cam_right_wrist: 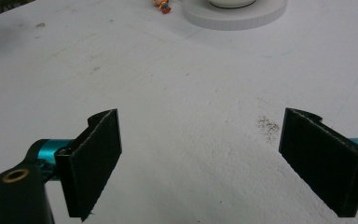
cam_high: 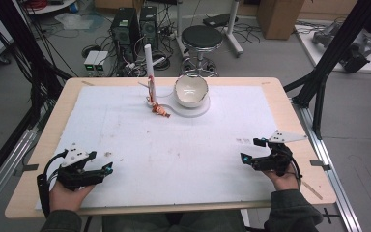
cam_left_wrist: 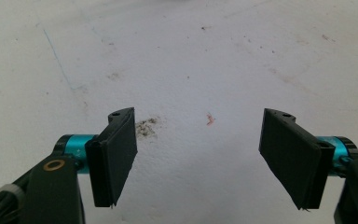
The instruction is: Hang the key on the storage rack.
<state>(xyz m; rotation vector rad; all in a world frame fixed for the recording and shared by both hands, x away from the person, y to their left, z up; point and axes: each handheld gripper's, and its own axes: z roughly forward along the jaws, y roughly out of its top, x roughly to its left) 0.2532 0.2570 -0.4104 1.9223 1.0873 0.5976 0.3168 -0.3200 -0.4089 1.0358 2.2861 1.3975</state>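
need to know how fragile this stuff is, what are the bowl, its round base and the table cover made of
Bowl: looks like glazed white ceramic, glossy with a highlight inside; plastic is possible. Base: matte white disc with a thick, grainy edge, probably foam. Cover: matte white sheet, stained and scuffed, likely paper or foam board.

Both grippers, left (cam_high: 107, 170) and right (cam_high: 249, 150), are showing black frames, 2 flat black jaws, teal fittings, brass screws, grey 3-cornered plates and black cables; dark sleeves (cam_high: 290, 211) are covering the wrists.
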